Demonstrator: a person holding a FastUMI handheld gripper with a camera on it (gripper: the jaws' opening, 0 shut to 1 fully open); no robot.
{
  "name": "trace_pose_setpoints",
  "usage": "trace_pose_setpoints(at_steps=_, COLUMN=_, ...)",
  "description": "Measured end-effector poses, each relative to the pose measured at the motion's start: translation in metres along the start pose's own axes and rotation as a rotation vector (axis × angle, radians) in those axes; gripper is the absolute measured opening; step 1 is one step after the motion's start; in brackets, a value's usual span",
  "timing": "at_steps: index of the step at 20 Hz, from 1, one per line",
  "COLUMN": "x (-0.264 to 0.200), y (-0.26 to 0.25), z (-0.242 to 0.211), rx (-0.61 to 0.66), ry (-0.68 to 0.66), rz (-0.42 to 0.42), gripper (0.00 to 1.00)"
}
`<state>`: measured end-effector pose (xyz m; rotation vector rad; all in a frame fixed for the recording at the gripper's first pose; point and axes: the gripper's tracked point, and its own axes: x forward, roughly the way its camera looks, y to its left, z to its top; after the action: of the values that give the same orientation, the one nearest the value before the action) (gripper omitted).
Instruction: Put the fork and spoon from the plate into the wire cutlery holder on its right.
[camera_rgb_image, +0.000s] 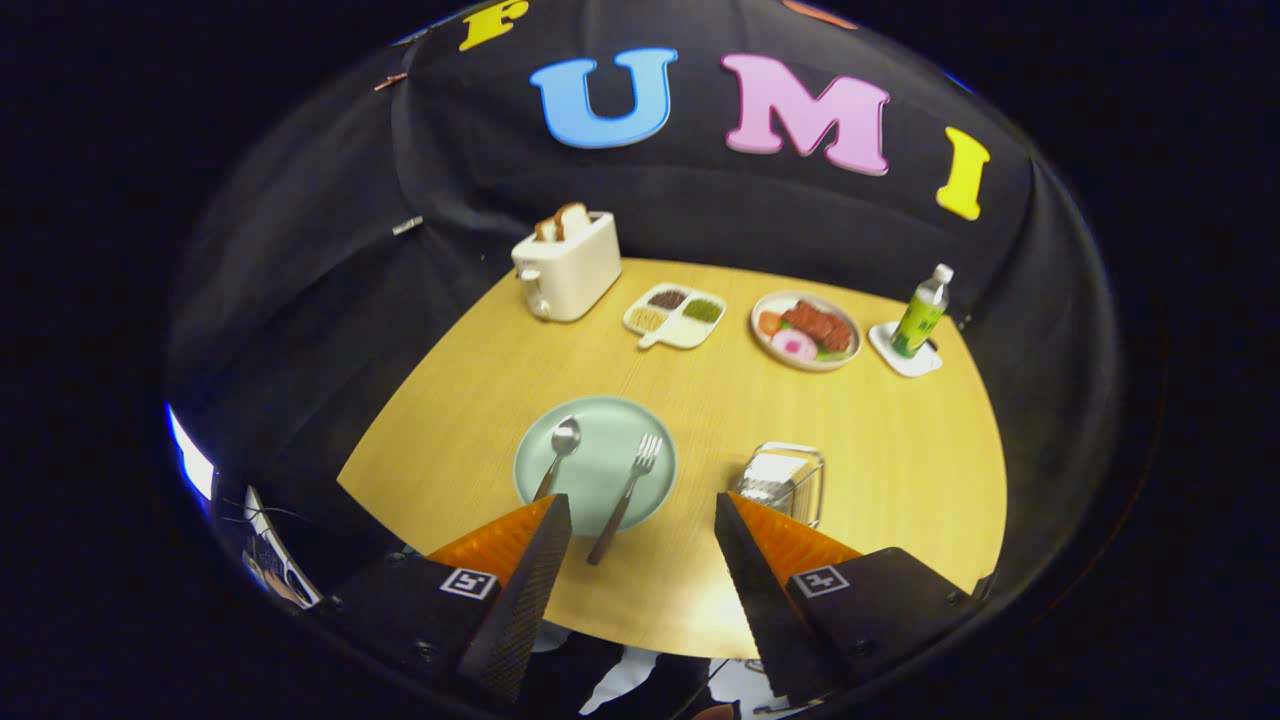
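While hovering above the near table edge (900, 480), gripper (642, 530) spread wide, clamping nothing. Fork (628, 490) lying on the pale green plate (600, 425), handle overhanging the near rim and pointing between the fingers; spoon (556, 455) just left of it on the same plate. Wire cutlery holder (785, 480) standing right of the plate, just beyond the right finger. Probably the opening reach, nothing picked yet. Next: descend, straddle the fork handle, close.

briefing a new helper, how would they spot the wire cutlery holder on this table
On the round wooden table, find the pale green plate holding a spoon and fork. Right of it stands the wire cutlery holder: the table's sole see-through metal basket.
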<state>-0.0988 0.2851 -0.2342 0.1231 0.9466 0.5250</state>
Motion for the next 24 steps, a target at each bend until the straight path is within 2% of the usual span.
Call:
trace_pose_setpoints(at_steps=1, x=0.018, y=0.006, z=-0.009, rx=0.010, ry=0.044, rz=0.001, gripper=0.85)
trace_pose_setpoints(at_steps=4, x=0.062, y=0.017, z=-0.038, rx=0.041, ry=0.174, rz=0.001, gripper=0.76)
trace_pose_setpoints(at_steps=5, x=0.074, y=0.016, z=-0.043, rx=0.043, ry=0.201, rz=-0.013, gripper=0.67)
trace_pose_setpoints(at_steps=7, x=0.094, y=0.016, z=-0.049, rx=0.042, ry=0.233, rz=-0.039, gripper=0.59)
trace_pose_setpoints(at_steps=14, x=0.137, y=0.006, z=-0.063, rx=0.019, ry=0.322, rz=-0.140, gripper=0.59)
trace_pose_setpoints(at_steps=17, x=0.147, y=-0.005, z=-0.054, rx=-0.016, ry=0.311, rz=-0.195, gripper=0.58)
trace_pose_setpoints(at_steps=20, x=0.151, y=0.003, z=-0.045, rx=0.026, ry=0.312, rz=-0.162, gripper=0.59)
trace_pose_setpoints(at_steps=24, x=0.154, y=0.001, z=-0.050, rx=-0.006, ry=0.321, rz=-0.158, gripper=0.50)
